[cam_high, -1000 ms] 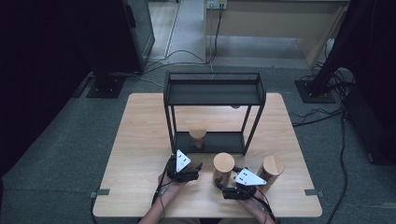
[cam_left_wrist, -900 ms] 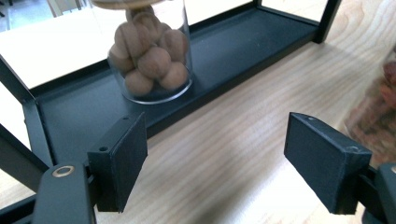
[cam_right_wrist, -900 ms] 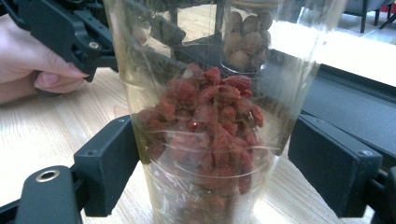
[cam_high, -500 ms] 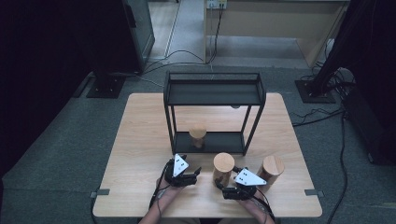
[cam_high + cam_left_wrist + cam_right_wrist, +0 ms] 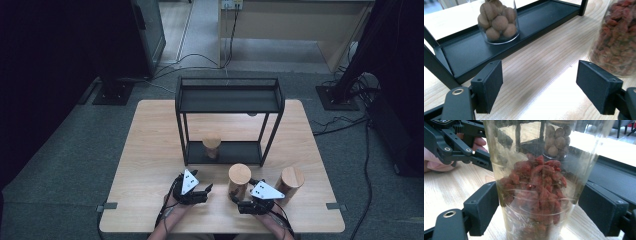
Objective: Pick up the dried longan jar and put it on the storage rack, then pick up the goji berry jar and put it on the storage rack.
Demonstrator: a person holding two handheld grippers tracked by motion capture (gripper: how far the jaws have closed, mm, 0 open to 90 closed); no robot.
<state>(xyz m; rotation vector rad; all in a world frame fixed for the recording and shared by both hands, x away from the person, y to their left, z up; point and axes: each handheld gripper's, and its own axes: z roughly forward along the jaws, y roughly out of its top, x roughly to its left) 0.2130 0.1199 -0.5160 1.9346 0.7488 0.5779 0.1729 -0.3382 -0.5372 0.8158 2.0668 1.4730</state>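
1 jar of round brown balls [image 5: 498,22] is already set on the lower tray of the black rack [image 5: 227,102]. 2 wood-lidded jars remain on the surface [image 5: 150,150]. The jar of red berries [image 5: 541,185] is straddled by the right claw [image 5: 540,212], contact uncertain. The left claw [image 5: 541,87] is held apart, empty.

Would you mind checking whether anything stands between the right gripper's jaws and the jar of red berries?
Nothing visible does. The jar of red berries stands directly between the jaws of the right gripper, with a small gap on each side. The left gripper sits apart to one side, its jaws open over bare table.
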